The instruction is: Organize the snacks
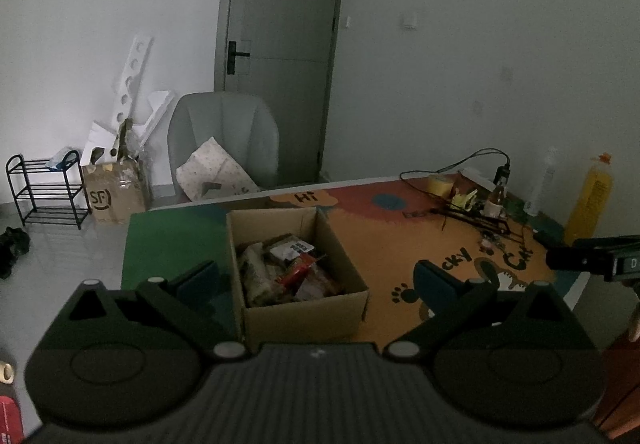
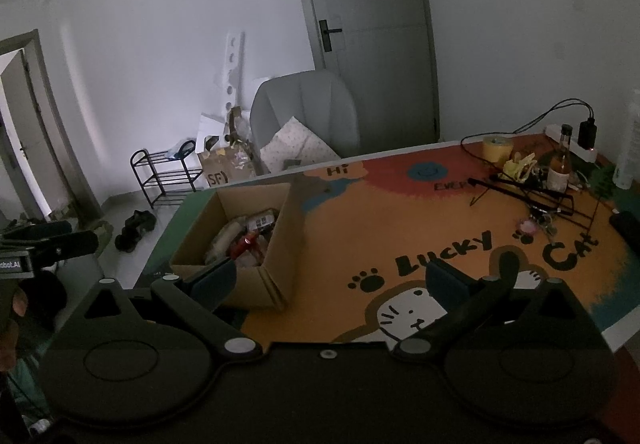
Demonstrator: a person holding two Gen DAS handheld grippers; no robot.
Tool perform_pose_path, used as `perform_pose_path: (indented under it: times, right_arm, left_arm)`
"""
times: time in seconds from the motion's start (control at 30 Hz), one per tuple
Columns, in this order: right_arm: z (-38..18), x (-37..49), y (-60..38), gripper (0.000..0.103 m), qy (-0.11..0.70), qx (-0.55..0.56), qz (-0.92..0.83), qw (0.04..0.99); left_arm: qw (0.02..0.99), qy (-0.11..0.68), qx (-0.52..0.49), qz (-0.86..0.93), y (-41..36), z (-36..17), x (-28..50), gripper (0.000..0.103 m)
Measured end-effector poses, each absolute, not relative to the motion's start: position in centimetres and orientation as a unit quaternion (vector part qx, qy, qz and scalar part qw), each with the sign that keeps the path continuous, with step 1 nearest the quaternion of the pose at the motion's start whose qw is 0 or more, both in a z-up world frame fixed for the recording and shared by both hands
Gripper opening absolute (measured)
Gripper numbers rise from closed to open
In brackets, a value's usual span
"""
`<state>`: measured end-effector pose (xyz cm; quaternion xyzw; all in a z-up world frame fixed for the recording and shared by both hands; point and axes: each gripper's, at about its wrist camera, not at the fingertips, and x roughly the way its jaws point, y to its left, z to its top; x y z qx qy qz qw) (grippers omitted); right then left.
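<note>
An open cardboard box (image 1: 304,308) stands on the colourful cat-print mat (image 1: 384,240), holding several snack packets (image 1: 288,272). My left gripper (image 1: 316,278) hovers over the near side of the box, open, with nothing between its fingers. In the right wrist view the same box (image 2: 256,284) sits at the left, its snack packets (image 2: 244,240) showing inside. My right gripper (image 2: 332,278) is open and empty above the mat (image 2: 400,228), just right of the box; its left finger (image 2: 214,276) overlaps the box's near wall.
Clutter fills the table's far right: a tape roll (image 2: 496,150), a glass bottle (image 2: 560,164), cables with a plug (image 2: 586,134) and a yellow bottle (image 1: 590,200). Beyond the table stand a grey chair (image 1: 224,136), a shoe rack (image 1: 46,188) and a door (image 1: 280,44).
</note>
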<state>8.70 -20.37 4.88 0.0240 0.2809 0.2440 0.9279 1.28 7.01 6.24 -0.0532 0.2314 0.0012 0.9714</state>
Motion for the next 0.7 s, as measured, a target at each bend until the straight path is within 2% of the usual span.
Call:
perform_pose_path:
  times: [0.7]
  right_arm:
    - [4.79, 8.76, -20.25, 0.103, 0.284, 0.019, 0.244, 0.927]
  left_arm:
    - [0.971, 0.234, -0.056, 0.000, 7.15, 5.79, 1.17, 0.103]
